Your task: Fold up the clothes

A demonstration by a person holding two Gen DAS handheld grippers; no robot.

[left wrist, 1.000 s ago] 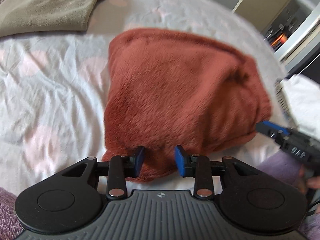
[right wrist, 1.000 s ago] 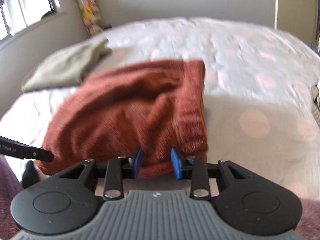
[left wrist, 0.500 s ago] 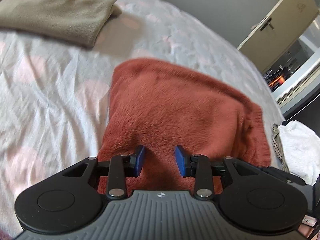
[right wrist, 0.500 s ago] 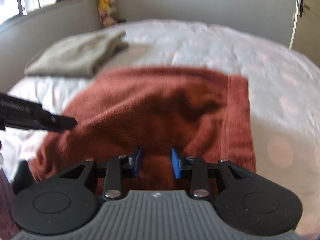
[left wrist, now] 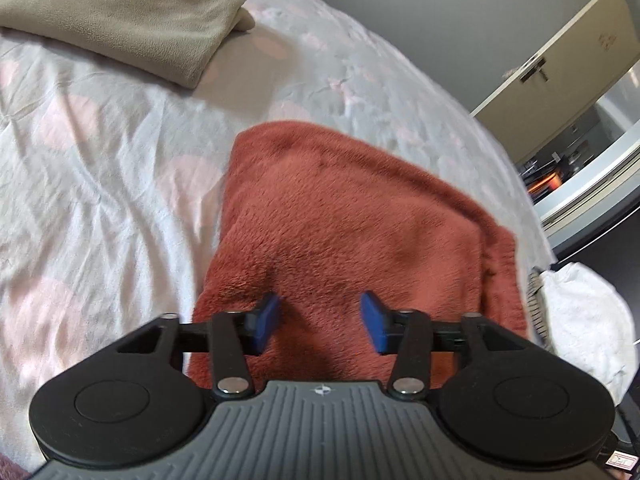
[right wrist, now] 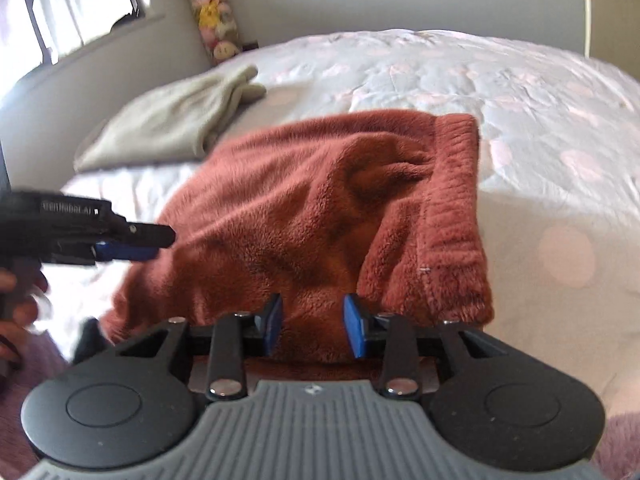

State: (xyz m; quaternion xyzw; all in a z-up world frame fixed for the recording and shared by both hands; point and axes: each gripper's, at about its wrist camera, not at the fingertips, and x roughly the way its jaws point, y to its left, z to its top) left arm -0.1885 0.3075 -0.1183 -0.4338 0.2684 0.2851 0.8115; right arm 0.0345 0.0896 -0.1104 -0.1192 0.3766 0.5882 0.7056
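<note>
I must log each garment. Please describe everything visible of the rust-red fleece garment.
The rust-red fleece garment looks plush and fuzzy, with a ribbed band along its right edge. It lies folded over, slightly rumpled, on the dotted bedspread, apart from the folded beige garment. Both open grippers hover at its near edge.

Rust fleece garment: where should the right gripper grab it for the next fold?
Probably the ribbed hem band of the rust fleece garment, coming from the near side. It forms a thick, firm, raised strip along the right edge. The right gripper is already open just short of it.
</note>
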